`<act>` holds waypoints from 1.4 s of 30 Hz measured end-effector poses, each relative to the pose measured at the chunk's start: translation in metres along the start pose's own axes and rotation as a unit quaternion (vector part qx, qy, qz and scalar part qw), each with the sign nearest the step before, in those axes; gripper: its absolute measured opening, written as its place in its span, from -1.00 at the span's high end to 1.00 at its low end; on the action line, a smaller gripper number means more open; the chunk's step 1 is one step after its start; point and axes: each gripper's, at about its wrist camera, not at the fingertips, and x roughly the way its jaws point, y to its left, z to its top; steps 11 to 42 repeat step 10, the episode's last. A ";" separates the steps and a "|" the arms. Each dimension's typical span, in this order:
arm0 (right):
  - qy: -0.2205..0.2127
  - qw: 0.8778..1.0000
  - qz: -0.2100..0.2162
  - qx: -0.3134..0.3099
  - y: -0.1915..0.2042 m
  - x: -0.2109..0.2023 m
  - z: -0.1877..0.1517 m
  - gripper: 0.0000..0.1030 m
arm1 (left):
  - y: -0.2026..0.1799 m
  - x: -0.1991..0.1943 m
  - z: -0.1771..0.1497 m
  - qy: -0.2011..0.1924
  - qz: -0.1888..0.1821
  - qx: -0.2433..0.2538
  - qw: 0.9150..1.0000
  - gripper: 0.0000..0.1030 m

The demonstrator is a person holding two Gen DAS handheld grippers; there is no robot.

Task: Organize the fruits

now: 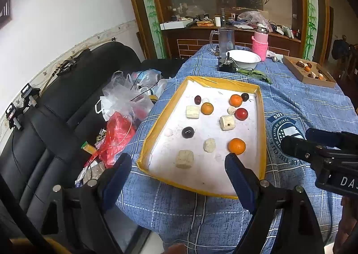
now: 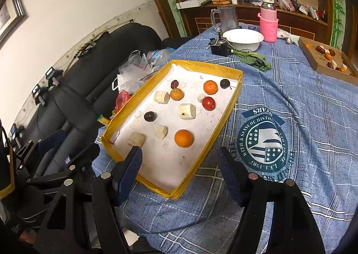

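A yellow-rimmed tray (image 1: 263,119) (image 2: 232,102) lies on the blue cloth and holds several fruits and pale cut chunks. The nearest orange (image 1: 236,146) (image 2: 184,138) sits at its front right. A red fruit (image 1: 241,113) (image 2: 208,103), a dark plum (image 1: 188,132) (image 2: 150,116) and a pale chunk (image 1: 184,159) (image 2: 136,139) lie among them. My left gripper (image 1: 179,171) is open and empty, above the tray's near edge. My right gripper (image 2: 180,162) is open and empty, over the tray's near right corner. It also shows at the right of the left wrist view (image 1: 317,151).
A white bowl (image 1: 243,59) (image 2: 243,39), a glass mug (image 1: 225,40) (image 2: 226,17) and a pink flask (image 1: 260,43) (image 2: 268,23) stand at the table's far end. A cardboard box (image 1: 313,77) (image 2: 317,61) with more fruit sits far right. A black sofa (image 1: 67,106) with plastic bags (image 1: 125,106) is left.
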 end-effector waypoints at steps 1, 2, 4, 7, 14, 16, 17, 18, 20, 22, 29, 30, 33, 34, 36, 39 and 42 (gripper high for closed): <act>0.000 1.000 -0.004 0.001 -0.001 0.001 0.000 -0.33 | 0.000 0.001 0.000 0.000 0.000 -0.001 1.000 -0.68; 0.000 1.000 -0.008 0.002 -0.002 0.003 0.000 -0.33 | 0.001 0.003 0.000 0.001 -0.001 -0.002 1.000 -0.69; 0.004 1.000 -0.011 0.004 -0.003 0.006 0.001 -0.33 | 0.002 0.011 0.000 0.008 -0.002 -0.006 1.000 -0.69; 0.005 1.000 -0.015 0.006 -0.005 0.012 0.001 -0.33 | 0.003 0.024 -0.003 0.007 0.000 -0.012 1.000 -0.71; 0.014 1.000 -0.026 0.009 -0.008 0.023 -0.002 -0.33 | 0.001 0.033 -0.011 0.006 0.011 -0.010 1.000 -0.71; 0.014 1.000 -0.026 0.009 -0.008 0.023 -0.002 -0.33 | 0.001 0.033 -0.011 0.006 0.011 -0.010 1.000 -0.71; 0.014 1.000 -0.026 0.009 -0.008 0.023 -0.002 -0.33 | 0.001 0.033 -0.011 0.006 0.011 -0.010 1.000 -0.71; 0.014 1.000 -0.026 0.009 -0.008 0.023 -0.002 -0.33 | 0.001 0.033 -0.011 0.006 0.011 -0.010 1.000 -0.71; 0.014 1.000 -0.026 0.009 -0.008 0.023 -0.002 -0.33 | 0.001 0.033 -0.011 0.006 0.011 -0.010 1.000 -0.71; 0.014 1.000 -0.026 0.009 -0.008 0.023 -0.002 -0.33 | 0.001 0.033 -0.011 0.006 0.011 -0.010 1.000 -0.71; 0.014 1.000 -0.026 0.009 -0.008 0.023 -0.002 -0.33 | 0.001 0.033 -0.011 0.006 0.011 -0.010 1.000 -0.71; 0.014 1.000 -0.026 0.009 -0.008 0.023 -0.002 -0.33 | 0.001 0.033 -0.011 0.006 0.011 -0.010 1.000 -0.71; 0.014 1.000 -0.026 0.009 -0.008 0.023 -0.002 -0.33 | 0.001 0.033 -0.011 0.006 0.011 -0.010 1.000 -0.71; 0.014 1.000 -0.026 0.009 -0.008 0.023 -0.002 -0.33 | 0.001 0.033 -0.011 0.006 0.011 -0.010 1.000 -0.71; 0.014 1.000 -0.026 0.009 -0.008 0.023 -0.002 -0.33 | 0.001 0.033 -0.011 0.006 0.011 -0.010 1.000 -0.71; 0.014 1.000 -0.026 0.009 -0.008 0.023 -0.002 -0.33 | 0.001 0.033 -0.011 0.006 0.011 -0.010 1.000 -0.71; 0.014 1.000 -0.026 0.009 -0.008 0.023 -0.002 -0.33 | 0.001 0.033 -0.011 0.006 0.011 -0.010 1.000 -0.71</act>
